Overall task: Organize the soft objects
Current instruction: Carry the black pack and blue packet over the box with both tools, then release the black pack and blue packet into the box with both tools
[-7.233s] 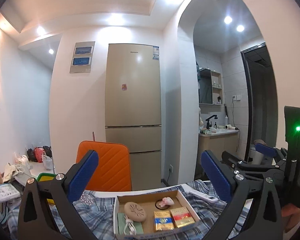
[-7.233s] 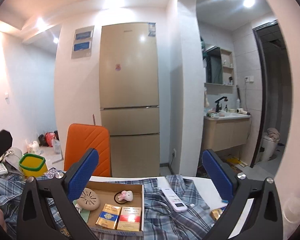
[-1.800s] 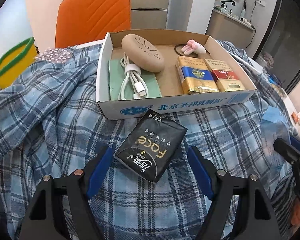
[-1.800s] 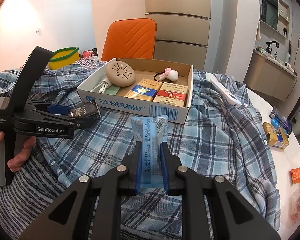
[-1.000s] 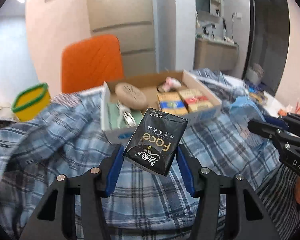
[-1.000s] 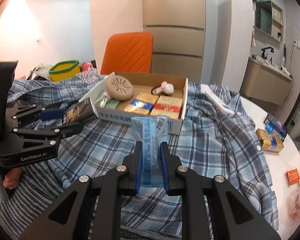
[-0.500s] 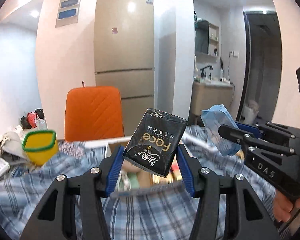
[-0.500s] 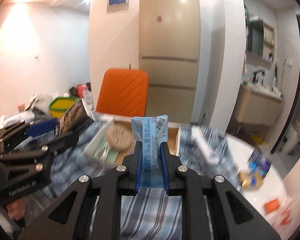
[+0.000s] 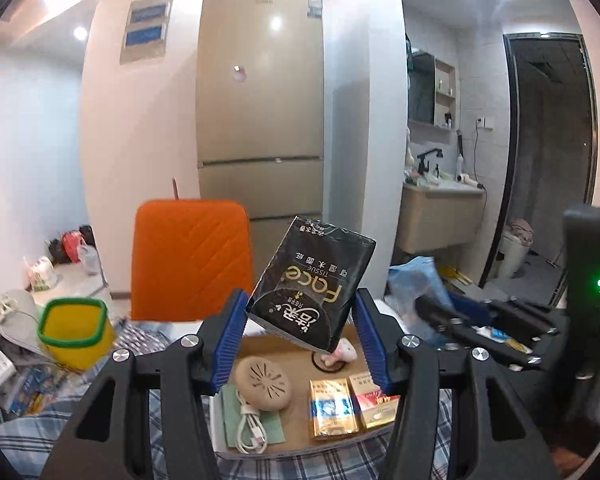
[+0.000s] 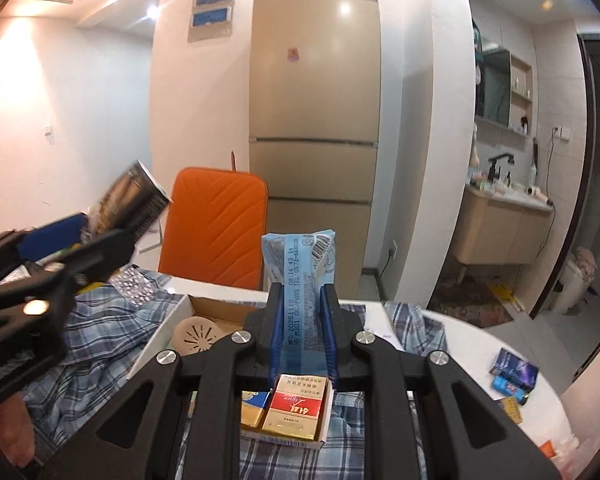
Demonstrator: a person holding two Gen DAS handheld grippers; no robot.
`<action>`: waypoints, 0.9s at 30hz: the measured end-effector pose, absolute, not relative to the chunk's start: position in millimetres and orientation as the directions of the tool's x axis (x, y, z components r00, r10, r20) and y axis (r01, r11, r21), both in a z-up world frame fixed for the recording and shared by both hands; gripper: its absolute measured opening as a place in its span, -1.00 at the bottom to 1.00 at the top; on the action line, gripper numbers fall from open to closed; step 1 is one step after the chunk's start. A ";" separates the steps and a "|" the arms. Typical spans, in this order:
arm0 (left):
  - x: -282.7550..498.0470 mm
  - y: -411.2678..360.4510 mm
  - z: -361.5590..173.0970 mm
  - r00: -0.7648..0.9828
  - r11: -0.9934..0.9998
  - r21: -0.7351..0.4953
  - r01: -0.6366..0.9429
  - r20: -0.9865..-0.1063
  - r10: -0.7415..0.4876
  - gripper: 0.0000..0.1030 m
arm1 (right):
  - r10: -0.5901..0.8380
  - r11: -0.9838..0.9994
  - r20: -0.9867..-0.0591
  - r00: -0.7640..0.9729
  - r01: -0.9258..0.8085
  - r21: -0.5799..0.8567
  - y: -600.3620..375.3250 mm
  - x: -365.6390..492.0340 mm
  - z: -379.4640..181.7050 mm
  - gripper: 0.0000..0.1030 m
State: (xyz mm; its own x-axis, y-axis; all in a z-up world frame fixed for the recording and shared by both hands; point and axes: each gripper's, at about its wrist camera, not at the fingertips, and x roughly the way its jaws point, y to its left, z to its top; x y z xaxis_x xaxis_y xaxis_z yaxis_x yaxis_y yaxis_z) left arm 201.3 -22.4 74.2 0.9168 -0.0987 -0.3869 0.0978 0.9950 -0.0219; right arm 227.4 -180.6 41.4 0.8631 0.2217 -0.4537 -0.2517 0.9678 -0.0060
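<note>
Left wrist view: both soft packs are in the grippers and up off the shirt, neither yet put away.

Left wrist view, left to right: a yellow tub point(image 9: 74, 330) sits at lower left; at centre the left gripper point(image 9: 300, 334) stands about half open, its blue pads pressed on the lower sides of the black tissue pack point(image 9: 314, 280), which is tilted above the cardboard box point(image 9: 300, 446). At the right the right gripper point(image 9: 432, 308) holds its pack level with it. Right wrist view: the plaid shirt point(image 10: 108, 336) lies at lower left, and at centre the right gripper point(image 10: 302, 334) is squeezed nearly shut on the thin blue pack point(image 10: 300, 276), upright above the box point(image 10: 156, 340). My read: pick-up is done for both; carrying and setting them down remain, and the destination is unclear.
</note>
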 end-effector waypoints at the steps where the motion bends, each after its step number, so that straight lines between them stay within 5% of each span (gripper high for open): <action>1: 205.7 -22.9 67.9 0.913 0.995 -0.015 0.096 -0.397 -0.094 0.09 | 0.223 0.968 -0.467 0.856 -0.250 0.004 -181.4 231.9 35.0 -0.68; 24: 239.4 -9.4 -11.0 0.839 0.994 0.000 0.110 -0.537 -0.092 0.09 | 0.258 0.947 -0.650 0.715 -0.320 0.024 -170.9 256.7 -54.5 -0.68; 27: 240.8 -11.7 -17.2 0.831 0.993 -0.002 0.121 -0.547 -0.102 0.16 | 0.232 0.953 -0.668 0.707 -0.304 0.009 -171.1 258.5 -59.0 -0.40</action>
State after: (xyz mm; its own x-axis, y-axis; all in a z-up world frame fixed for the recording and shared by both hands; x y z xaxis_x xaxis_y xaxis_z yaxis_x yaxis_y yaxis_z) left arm 240.8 -11.7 -17.2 0.8307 -0.1023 -0.5472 0.1207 0.9927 -0.0024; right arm 258.5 -171.1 -59.0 0.7071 0.2321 -0.6680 -0.3042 0.9526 0.0090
